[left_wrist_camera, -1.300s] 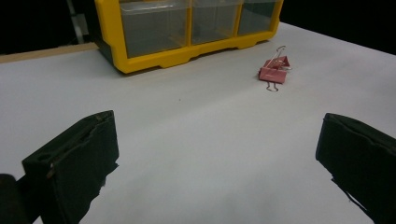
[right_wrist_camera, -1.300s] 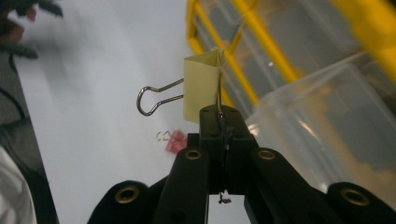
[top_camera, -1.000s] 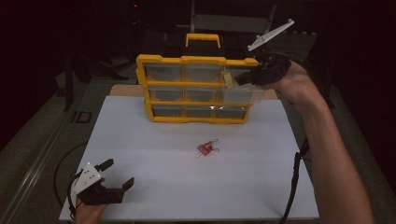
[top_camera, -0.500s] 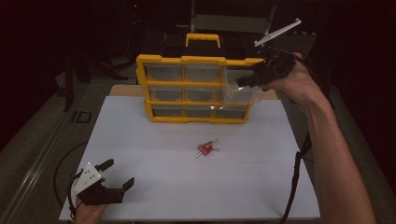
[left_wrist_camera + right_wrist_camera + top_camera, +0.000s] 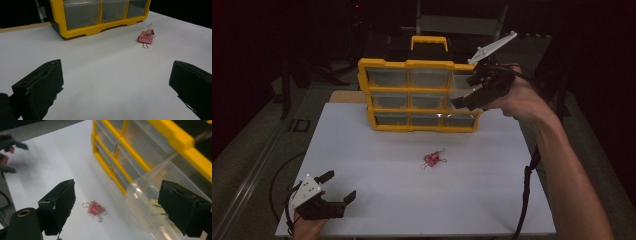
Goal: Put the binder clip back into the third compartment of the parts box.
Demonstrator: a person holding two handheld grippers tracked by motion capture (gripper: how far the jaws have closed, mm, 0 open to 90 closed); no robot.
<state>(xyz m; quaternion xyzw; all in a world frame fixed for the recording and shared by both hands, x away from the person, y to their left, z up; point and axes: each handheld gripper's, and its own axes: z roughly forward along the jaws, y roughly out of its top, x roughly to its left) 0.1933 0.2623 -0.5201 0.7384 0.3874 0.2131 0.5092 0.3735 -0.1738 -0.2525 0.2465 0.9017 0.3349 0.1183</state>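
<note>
Black and blocky, the right gripper (image 5: pixel 468 94) is held up at the right end of the yellow organizer (image 5: pixel 422 95), its jaws spread wide after just opening. Nothing is pinched between them. In the right gripper view the two matte pads stand far apart, and the clear drawer (image 5: pixel 155 195) pulled out of the upper right of the cabinet runs past the right-hand pad; whether the pad touches it I cannot tell. A grey three-cornered plate (image 5: pixel 492 46) juts up from the top of this gripper, and a dark cable (image 5: pixel 527 200) hangs down along the forearm.

The drawer is glossy, see-through plastic with rounded corners, and something pale yellow lies blurred inside it. The organizer is a hard plastic frame with three rows of three clear-fronted drawers, a yellow carry handle (image 5: pixel 429 42) on top and a scalloped foot. It stands upright at the far edge of the white table (image 5: pixel 362 165). No brand, label or writing can be read anywhere.

A pink binder clip (image 5: pixel 432 160) with thin wire handles lies on the matte white surface, in front of the organizer and well apart from both grippers.

At the near left corner the left gripper (image 5: pixel 340 186) rests low over the table, its jaws also spread with nothing between them, a white plate on its back.
</note>
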